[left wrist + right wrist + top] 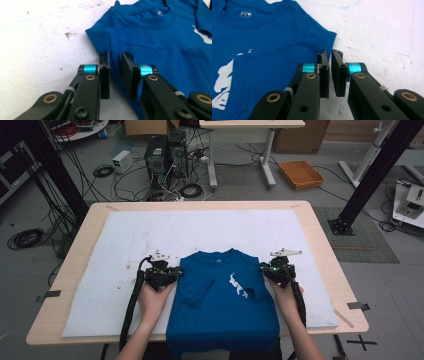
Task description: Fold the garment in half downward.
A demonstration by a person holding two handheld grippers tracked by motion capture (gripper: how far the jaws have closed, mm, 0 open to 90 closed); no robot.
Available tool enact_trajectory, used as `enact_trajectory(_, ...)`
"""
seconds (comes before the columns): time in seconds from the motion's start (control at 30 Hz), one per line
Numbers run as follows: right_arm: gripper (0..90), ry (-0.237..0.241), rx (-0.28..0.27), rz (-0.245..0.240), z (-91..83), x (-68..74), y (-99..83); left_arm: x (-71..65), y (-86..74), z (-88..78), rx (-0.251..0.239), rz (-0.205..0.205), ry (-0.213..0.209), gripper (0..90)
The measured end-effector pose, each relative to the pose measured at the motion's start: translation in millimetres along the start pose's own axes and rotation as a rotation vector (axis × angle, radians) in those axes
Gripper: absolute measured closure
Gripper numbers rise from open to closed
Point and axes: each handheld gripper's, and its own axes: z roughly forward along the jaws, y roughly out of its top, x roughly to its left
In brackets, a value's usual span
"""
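The blue shirt (222, 305) lies flat on the bench (320, 235), collar pointing away. The left tool (162, 274) and right tool (277, 270) each pinch a side edge, equally near.

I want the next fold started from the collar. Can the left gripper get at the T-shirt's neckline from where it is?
Probably yes. The left gripper sits at the blue T-shirt's side edge, and only flat fabric lies between it and the neckline; nothing blocks the way.
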Motion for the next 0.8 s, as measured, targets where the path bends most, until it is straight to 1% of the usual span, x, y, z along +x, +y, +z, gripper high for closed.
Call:
enact_trajectory(0.03, 84.7, 0.000, 0.001, 0.004, -0.6, -0.8, -0.2, 0.4, 0.0, -0.5, 0.001, -0.004, 0.007, 76.9)
enact_trajectory(0.07, 78.4, 0.003, -0.012, 0.015, -2.4, -2.6, 0.2, 2.5, 0.7, -1.9, -0.013, -0.021, 0.018, 71.3)
enact_trajectory(0.13, 72.6, 0.017, -0.038, 0.019, -4.7, -4.2, 2.1, 6.4, 2.1, -3.4, -0.035, -0.040, 0.011, 66.4)
enact_trajectory(0.2, 69.8, 0.023, -0.065, 0.013, -5.1, -5.7, 3.8, 8.4, 3.4, -3.8, -0.041, -0.044, 0.006, 62.9)
enact_trajectory(0.23, 67.9, 0.022, -0.055, 0.016, -4.1, -6.6, 6.1, 10.3, 6.6, -1.6, -0.044, -0.056, -0.002, 61.6)
enact_trajectory(0.33, 66.5, 0.028, -0.060, 0.023, -1.0, -7.8, 11.0, 11.2, 10.2, 1.5, -0.044, -0.049, -0.008, 59.9)
enact_trajectory(0.4, 66.5, 0.030, -0.050, 0.031, 7.2, -8.2, 17.8, 11.6, 15.2, 7.8, -0.021, -0.051, -0.015, 59.2)
enact_trajectory(0.43, 66.5, 0.034, -0.033, 0.038, 11.1, -8.1, 19.1, 11.6, 15.2, 7.8, -0.021, -0.051, -0.015, 59.2)
enact_trajectory(0.47, 67.6, 0.039, -0.016, 0.039, 15.3, -8.2, 19.7, 11.4, 17.1, 12.1, -0.003, -0.055, -0.021, 59.6)
enact_trajectory(0.5, 70.7, 0.032, 0.007, 0.039, 18.9, -7.8, 19.7, 11.4, 17.1, 12.1, -0.003, -0.055, -0.021, 60.4)
enact_trajectory(0.53, 70.7, 0.032, 0.007, 0.039, 18.9, -7.8, 19.7, 11.0, 17.7, 14.0, 0.008, -0.051, -0.019, 60.4)
enact_trajectory(0.57, 81.4, 0.009, 0.014, 0.032, 21.2, -7.5, 18.7, 9.9, 17.6, 15.9, 0.024, -0.031, -0.008, 68.7)
enact_trajectory(0.6, 81.4, 0.009, 0.014, 0.032, 21.2, -7.5, 18.7, 9.9, 17.6, 15.9, 0.024, -0.031, -0.008, 71.6)
enact_trajectory(0.63, 85.5, 0.011, 0.012, 0.032, 20.5, -8.1, 18.6, 9.4, 17.5, 16.0, 0.018, -0.029, 0.001, 71.6)
enact_trajectory(0.67, 89.9, -0.004, 0.009, 0.020, 18.7, -8.2, 18.6, 11.9, 17.5, 14.9, 0.023, -0.028, 0.003, 79.5)
enact_trajectory(0.7, 90.0, -0.015, 0.005, 0.015, 17.4, -8.2, 18.2, 12.8, 17.5, 14.4, 0.022, -0.032, 0.007, 81.0)
enact_trajectory(0.73, 90.0, -0.015, 0.005, 0.015, 17.4, -8.2, 18.2, 12.8, 17.5, 14.4, 0.022, -0.032, 0.007, 83.0)
enact_trajectory(0.77, 90.0, -0.013, 0.005, 0.023, 15.6, -8.8, 17.7, 14.9, 17.6, 13.0, 0.020, -0.028, 0.018, 84.1)
enact_trajectory(0.8, 90.0, -0.015, 0.002, 0.022, 15.1, -9.0, 17.5, 14.9, 17.6, 13.0, 0.020, -0.028, 0.018, 84.1)
